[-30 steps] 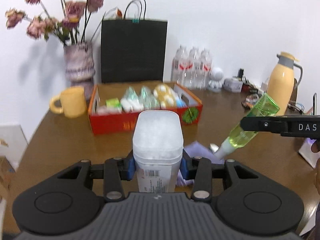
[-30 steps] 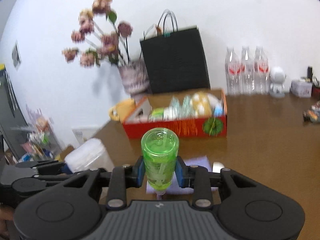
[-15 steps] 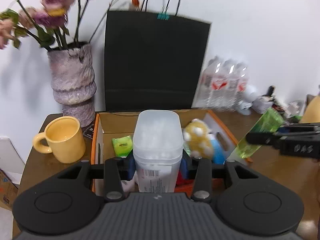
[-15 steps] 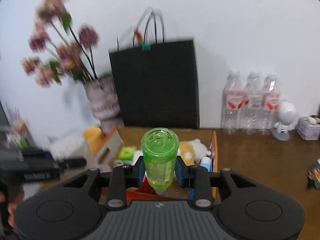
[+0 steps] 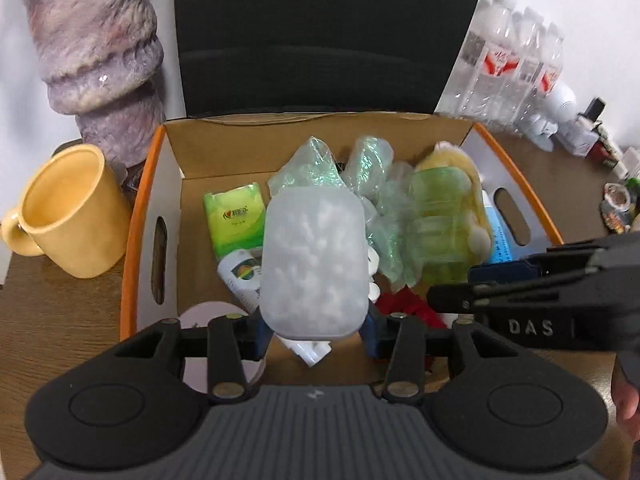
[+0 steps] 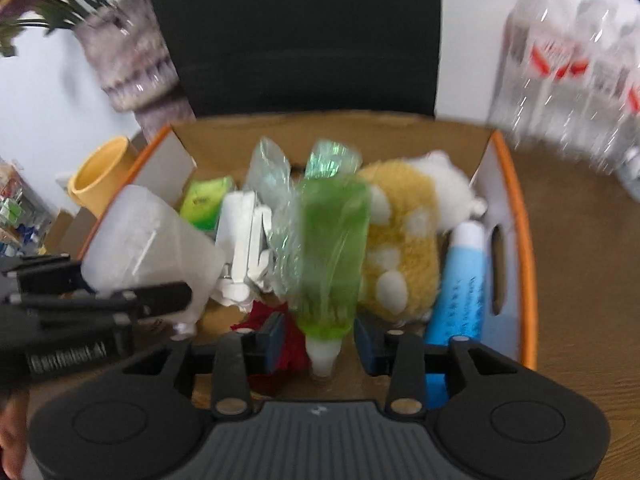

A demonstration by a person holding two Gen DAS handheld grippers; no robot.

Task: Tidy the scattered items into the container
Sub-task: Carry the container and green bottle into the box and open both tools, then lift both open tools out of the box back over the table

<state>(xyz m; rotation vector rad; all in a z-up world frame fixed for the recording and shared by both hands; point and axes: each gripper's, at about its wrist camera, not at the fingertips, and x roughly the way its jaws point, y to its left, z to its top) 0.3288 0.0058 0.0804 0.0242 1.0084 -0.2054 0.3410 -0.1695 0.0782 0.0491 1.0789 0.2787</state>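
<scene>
Left gripper point(image 5: 316, 330) over the cardboard box point(image 5: 176, 168), fingers clenched on a white tub point(image 5: 314, 264). Right gripper point(image 6: 320, 340) released, fingers apart around the green bottle point(image 6: 334, 256), above the box contents.

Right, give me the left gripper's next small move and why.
Probably open the left gripper: it is shut on the swab tub, which hangs over the cardboard box, above the items inside, so letting go should drop it in.

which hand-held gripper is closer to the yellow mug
Left. The left hand-held gripper hovers over the box's left half, next to the yellow mug; the right hand-held gripper is over the right half.
</scene>
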